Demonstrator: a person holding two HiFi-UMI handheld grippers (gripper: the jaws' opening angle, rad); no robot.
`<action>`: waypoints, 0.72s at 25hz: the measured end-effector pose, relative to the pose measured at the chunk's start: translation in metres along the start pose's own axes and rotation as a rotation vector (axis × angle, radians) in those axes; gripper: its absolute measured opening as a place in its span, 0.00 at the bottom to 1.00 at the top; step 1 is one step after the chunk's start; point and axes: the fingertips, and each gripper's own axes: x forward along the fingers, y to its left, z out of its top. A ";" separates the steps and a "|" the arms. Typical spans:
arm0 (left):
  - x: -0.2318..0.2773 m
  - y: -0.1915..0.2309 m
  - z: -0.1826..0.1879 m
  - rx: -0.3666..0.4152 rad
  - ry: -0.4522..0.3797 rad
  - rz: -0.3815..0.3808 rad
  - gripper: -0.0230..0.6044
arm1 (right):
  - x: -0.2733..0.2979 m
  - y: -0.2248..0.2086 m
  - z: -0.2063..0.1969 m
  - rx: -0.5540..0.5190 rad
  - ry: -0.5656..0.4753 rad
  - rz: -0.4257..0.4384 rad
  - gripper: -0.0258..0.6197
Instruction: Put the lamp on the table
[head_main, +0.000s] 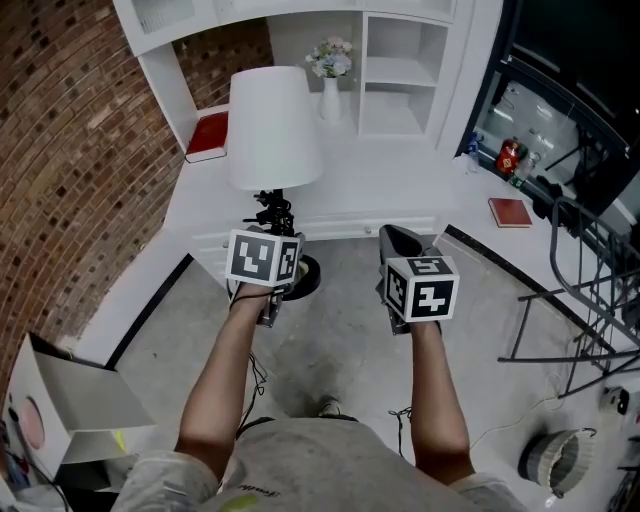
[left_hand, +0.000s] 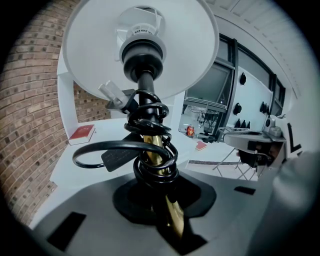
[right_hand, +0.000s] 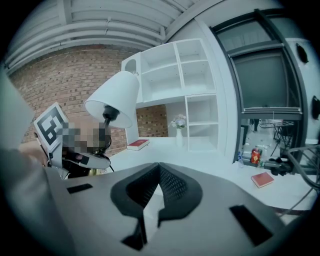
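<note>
The lamp has a white shade (head_main: 272, 125), a brass stem (left_hand: 156, 150) wound with a black cord (left_hand: 100, 150), and a round black base (head_main: 308, 276). My left gripper (head_main: 282, 242) is shut on the stem just below the cord coil, and the lamp stands upright in it. It hangs over the grey floor, right in front of the white table (head_main: 400, 170). In the left gripper view the shade (left_hand: 140, 45) fills the top. My right gripper (head_main: 402, 242) is beside it to the right, shut and empty (right_hand: 159, 167). The right gripper view shows the shade (right_hand: 115, 97) at left.
On the table lie a red book (head_main: 208, 135) at left and another (head_main: 510, 211) at right; a vase of flowers (head_main: 331, 80) stands at the back below white shelves. A black metal rack (head_main: 590, 290) is at right, a cardboard box (head_main: 70, 400) at lower left.
</note>
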 end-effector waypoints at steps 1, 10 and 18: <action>0.001 0.000 0.000 -0.001 0.002 0.002 0.16 | 0.001 -0.001 0.000 -0.001 0.001 0.003 0.05; 0.010 0.001 -0.002 -0.020 -0.002 0.011 0.16 | 0.009 -0.003 -0.006 -0.017 0.013 0.025 0.05; 0.022 0.021 0.003 -0.022 -0.004 0.021 0.16 | 0.031 0.000 -0.004 -0.034 0.014 0.031 0.05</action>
